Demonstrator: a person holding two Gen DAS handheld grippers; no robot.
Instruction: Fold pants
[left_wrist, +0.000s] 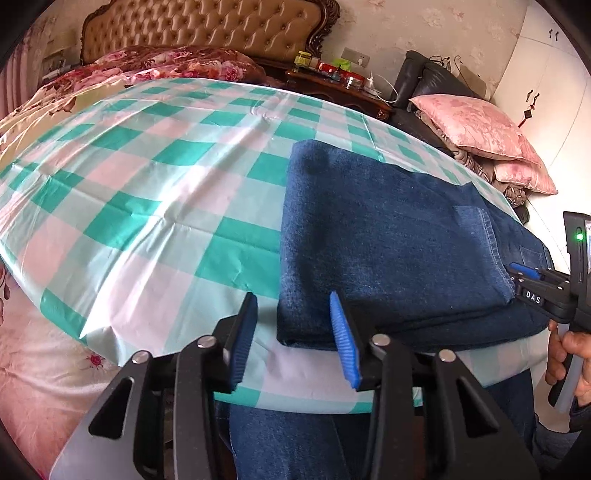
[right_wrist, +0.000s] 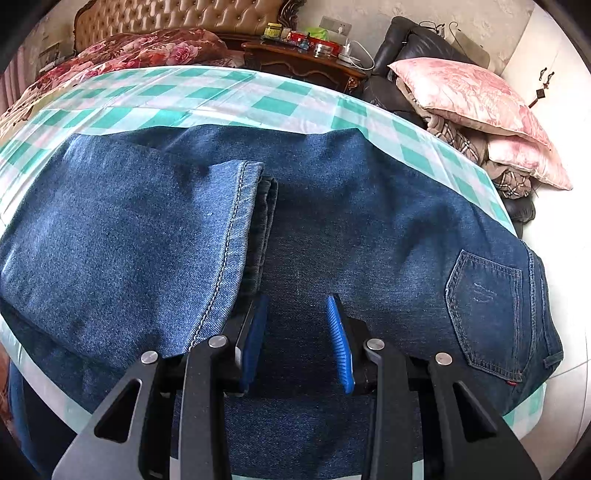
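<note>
A pair of jeans (right_wrist: 332, 229) lay folded once on the desk (left_wrist: 147, 184), hems (right_wrist: 236, 236) brought over toward the seat and its back pocket (right_wrist: 487, 314) at four o'clock. The next fold, by the look of it, called for a grip through both layers at the near edge, lifted evenly so the hems stayed square. The left tool (left_wrist: 295, 339) hung unclenched at the bundle's near-left corner, one pad (left_wrist: 341, 332) against the denim, grasping nothing. The right tool (right_wrist: 299, 339) hovered half spread above the thigh, its left pad (right_wrist: 255, 332) just beside the hem; whether it touched cloth could not be told.
</note>
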